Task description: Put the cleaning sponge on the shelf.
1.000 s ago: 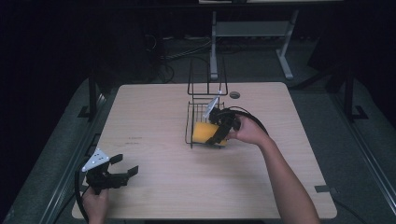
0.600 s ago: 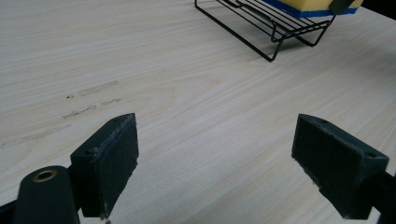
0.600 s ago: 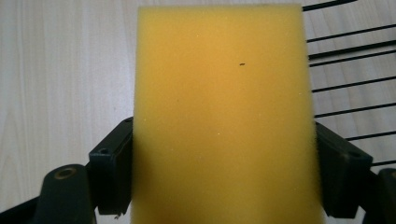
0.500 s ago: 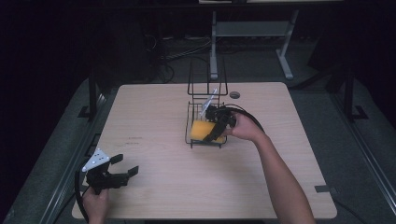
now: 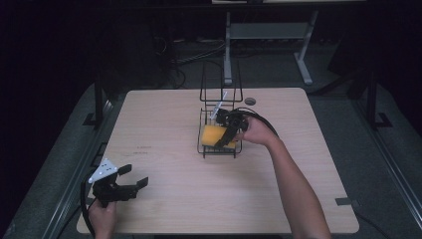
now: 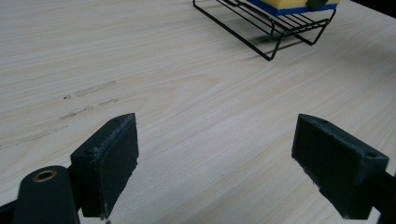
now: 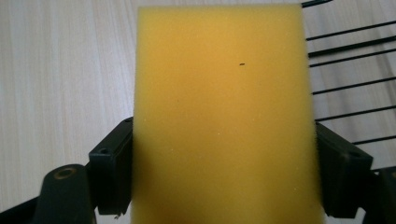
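A yellow sponge [image 5: 212, 135] with a blue underside [image 6: 299, 5] lies in the low tray of a black wire rack [image 5: 219, 155] at the table's middle. My right gripper [image 5: 225, 138] reaches into the rack from the right. Its jaws press both long sides of the sponge [image 7: 224, 102], so the right gripper [image 7: 224, 179] is shut on it. My left gripper [image 5: 135, 175] rests near the front left corner of the table. In the left gripper view the left gripper [image 6: 229, 154] stands wide open over bare wood, with the rack [image 6: 275, 28] far ahead.
The rack has a tall wire back [image 5: 220, 82] on its far side. A small dark disc [image 5: 250, 101] lies on the wooden table [image 5: 164, 124] behind the rack. A cable [image 5: 266, 124] loops from the right gripper. A metal stand [image 5: 268, 35] stands beyond the table.
My right gripper has carried the sponge to the right and down into the rack's tray. The left gripper has stayed where it was, still open.
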